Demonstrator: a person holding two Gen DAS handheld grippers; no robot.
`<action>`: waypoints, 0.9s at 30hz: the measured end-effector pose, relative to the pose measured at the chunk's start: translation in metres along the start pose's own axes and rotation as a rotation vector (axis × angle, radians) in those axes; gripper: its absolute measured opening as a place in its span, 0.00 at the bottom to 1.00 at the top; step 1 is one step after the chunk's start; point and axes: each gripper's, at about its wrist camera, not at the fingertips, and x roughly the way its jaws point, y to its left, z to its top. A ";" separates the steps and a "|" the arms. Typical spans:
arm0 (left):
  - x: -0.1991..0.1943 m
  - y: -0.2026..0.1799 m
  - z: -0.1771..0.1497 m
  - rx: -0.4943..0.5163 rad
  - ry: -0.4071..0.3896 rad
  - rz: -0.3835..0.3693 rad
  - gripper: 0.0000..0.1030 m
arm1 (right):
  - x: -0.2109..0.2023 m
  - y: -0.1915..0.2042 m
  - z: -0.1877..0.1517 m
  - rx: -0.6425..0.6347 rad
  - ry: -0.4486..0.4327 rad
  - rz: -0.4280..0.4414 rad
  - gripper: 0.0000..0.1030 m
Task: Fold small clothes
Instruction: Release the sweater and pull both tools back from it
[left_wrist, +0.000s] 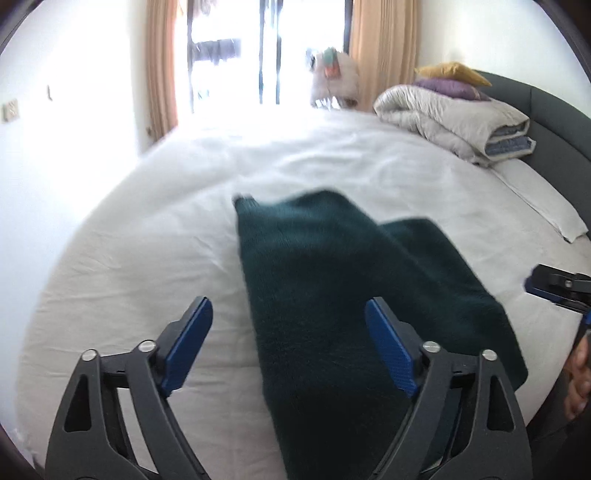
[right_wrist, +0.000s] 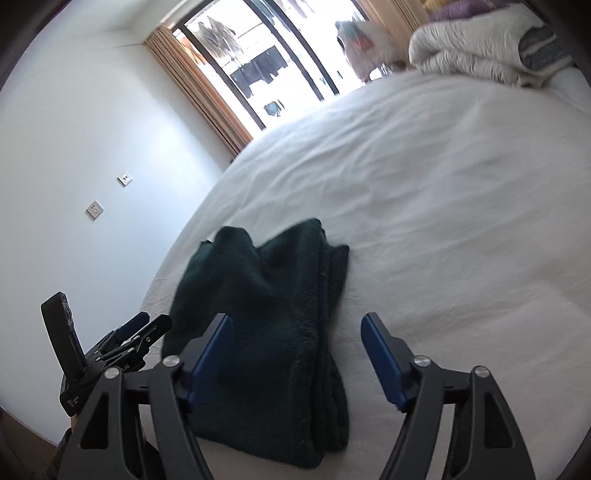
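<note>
Dark green garment (right_wrist: 273, 295) lay folded on white bed (right_wrist: 443, 206), near my edge. My left gripper (left_wrist: 288, 347) and right gripper (right_wrist: 295, 354) both spread, empty, flanking it, likely for next fold.

Garment (left_wrist: 332, 295) folded on the bed (left_wrist: 147, 240), near its front edge. Behind, at the far right: bundled duvet (left_wrist: 454, 118), pillows (left_wrist: 450, 79) on top.

The garment (right_wrist: 266, 314) is dark green fleece, matt and fuzzy. The bed (right_wrist: 443, 221) sheet is white woven cloth, lightly creased. Both grippers' fingers (left_wrist: 391, 350) are matt black plastic with ribbed blue pads and shiny metal pins. Curtains (left_wrist: 160, 66) are tan cloth.
</note>
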 end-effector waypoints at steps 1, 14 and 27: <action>-0.011 -0.002 0.001 0.007 -0.031 0.026 0.94 | -0.006 0.006 0.000 -0.014 -0.014 -0.008 0.75; -0.152 -0.032 0.006 0.070 -0.410 0.236 1.00 | -0.084 0.074 -0.021 -0.293 -0.352 -0.156 1.00; -0.200 -0.019 -0.005 -0.017 -0.288 0.132 1.00 | -0.139 0.113 -0.013 -0.414 -0.428 -0.165 1.00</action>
